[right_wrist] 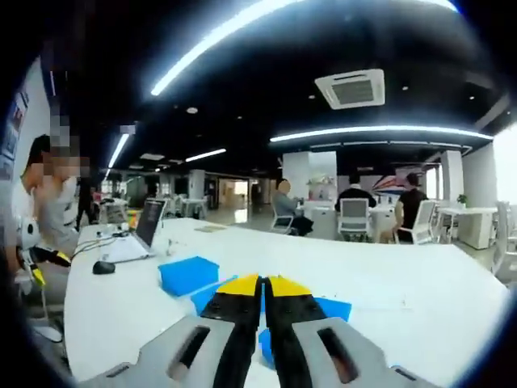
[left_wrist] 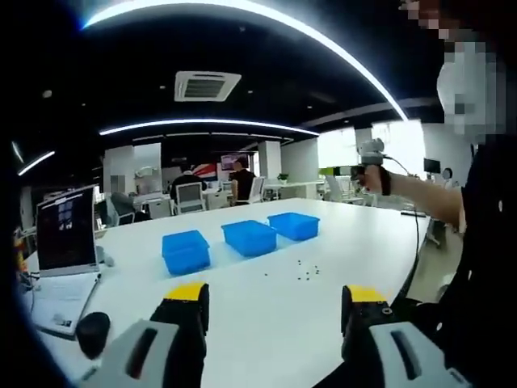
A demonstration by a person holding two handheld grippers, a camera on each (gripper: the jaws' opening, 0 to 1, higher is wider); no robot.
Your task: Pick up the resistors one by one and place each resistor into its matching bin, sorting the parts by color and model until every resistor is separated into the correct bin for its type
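On the white counter (left_wrist: 266, 315) three blue bins stand in a slanting row toward its far side: the left bin (left_wrist: 186, 251), the middle bin (left_wrist: 250, 237) and the right bin (left_wrist: 294, 225), each a little apart from the next. The resistors (left_wrist: 305, 272) lie loose as a small scatter of dark specks on the bare counter just in front of the middle and right bins; they are too small to tell colour or model.

The left claw (left_wrist: 276, 301) hangs above the near edge of the counter with its yellow-tipped jaws wide apart and nothing between them. The right claw (right_wrist: 262, 284) has its jaws together, tip against tip, over the blue bins in the right gripper view; whether anything thin is pinched there I cannot tell.

A laptop (left_wrist: 66, 230) stands open near the counter's left edge, with a black mouse (left_wrist: 93, 331) toward the near corner.
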